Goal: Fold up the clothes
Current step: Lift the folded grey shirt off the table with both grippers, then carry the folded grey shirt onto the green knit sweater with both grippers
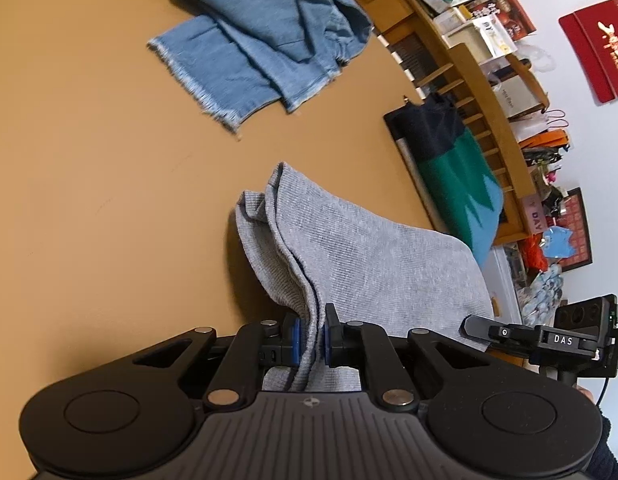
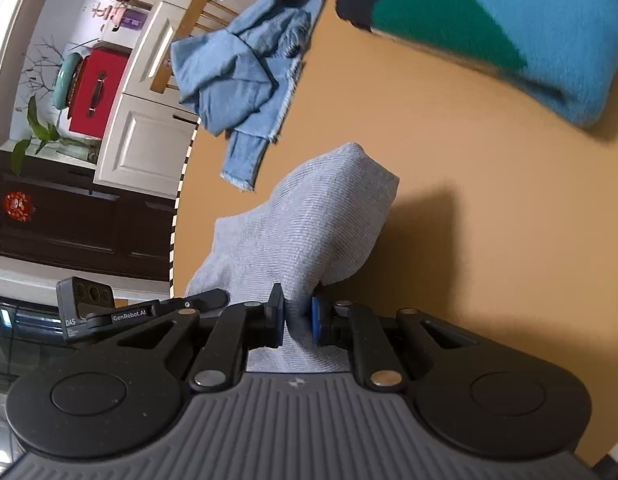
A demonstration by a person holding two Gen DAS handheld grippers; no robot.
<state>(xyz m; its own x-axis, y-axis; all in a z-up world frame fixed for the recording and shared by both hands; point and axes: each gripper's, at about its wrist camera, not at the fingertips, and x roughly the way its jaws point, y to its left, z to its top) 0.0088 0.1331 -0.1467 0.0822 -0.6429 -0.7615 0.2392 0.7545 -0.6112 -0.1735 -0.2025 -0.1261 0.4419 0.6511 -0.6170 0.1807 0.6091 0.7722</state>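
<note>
A grey ribbed garment (image 1: 349, 256) is held up over the tan table (image 1: 89, 160), its far end drooping onto the tabletop. My left gripper (image 1: 311, 340) is shut on a bunched edge of it. My right gripper (image 2: 297, 320) is shut on another part of the same grey garment (image 2: 309, 220). The right gripper also shows at the right edge of the left wrist view (image 1: 473, 326), close beside the cloth. The left gripper shows at the left of the right wrist view (image 2: 213, 299).
A crumpled blue denim garment (image 1: 269, 40) lies further along the table and also shows in the right wrist view (image 2: 245, 76). A folded green, navy and light-blue sweater (image 1: 457, 172) lies near the table edge. Wooden chairs (image 1: 481, 92) and cluttered shelves stand beyond.
</note>
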